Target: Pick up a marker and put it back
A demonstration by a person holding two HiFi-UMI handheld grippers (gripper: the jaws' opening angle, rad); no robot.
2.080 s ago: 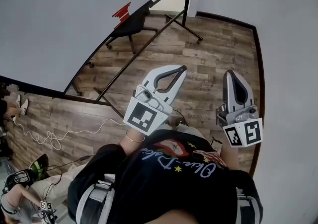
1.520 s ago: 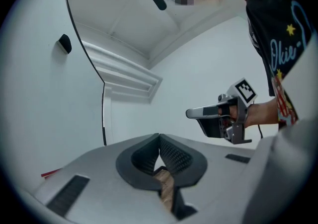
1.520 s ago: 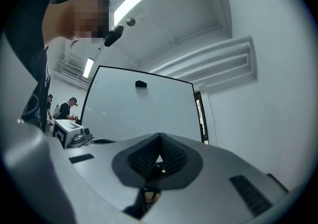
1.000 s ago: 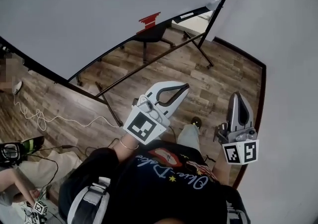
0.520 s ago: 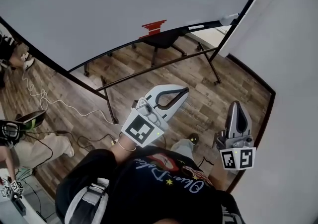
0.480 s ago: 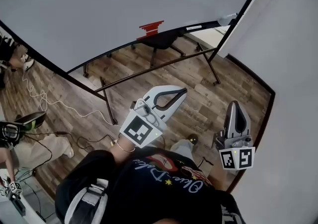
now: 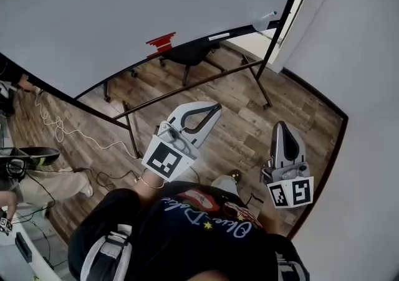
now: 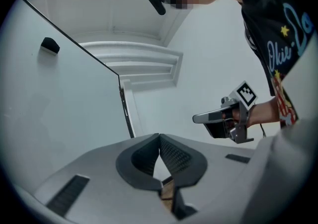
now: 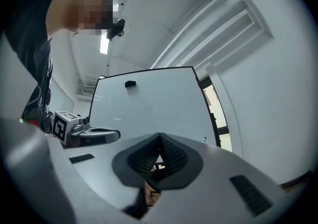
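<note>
A marker [image 7: 218, 36] lies on the ledge under the big whiteboard [image 7: 124, 5], and a second marker [image 7: 264, 18] sticks out at the ledge's right end. A red eraser [image 7: 161, 41] sits on the same ledge further left. My left gripper [image 7: 216, 106] is shut and empty, held level over the wooden floor short of the board. My right gripper [image 7: 280, 125] is also shut with nothing in it, a little to the right. The left gripper view shows its own jaws [image 8: 159, 137] touching and the right gripper [image 8: 198, 117] beyond. In the right gripper view the jaws [image 9: 159, 136] meet in front of the whiteboard [image 9: 149, 104].
The board's black stand legs [image 7: 259, 86] spread over the floor [image 7: 237, 124], and a black chair [image 7: 187, 55] stands behind it. White cables [image 7: 62, 130] trail at the left, near another person's legs [image 7: 43, 180]. A grey wall [image 7: 355, 55] closes the right side. A black eraser [image 9: 130, 84] clings to the board.
Both grippers have drifted left and slightly down in the head view, staying shut. The whiteboard's right end and ledge have swung further into view.
</note>
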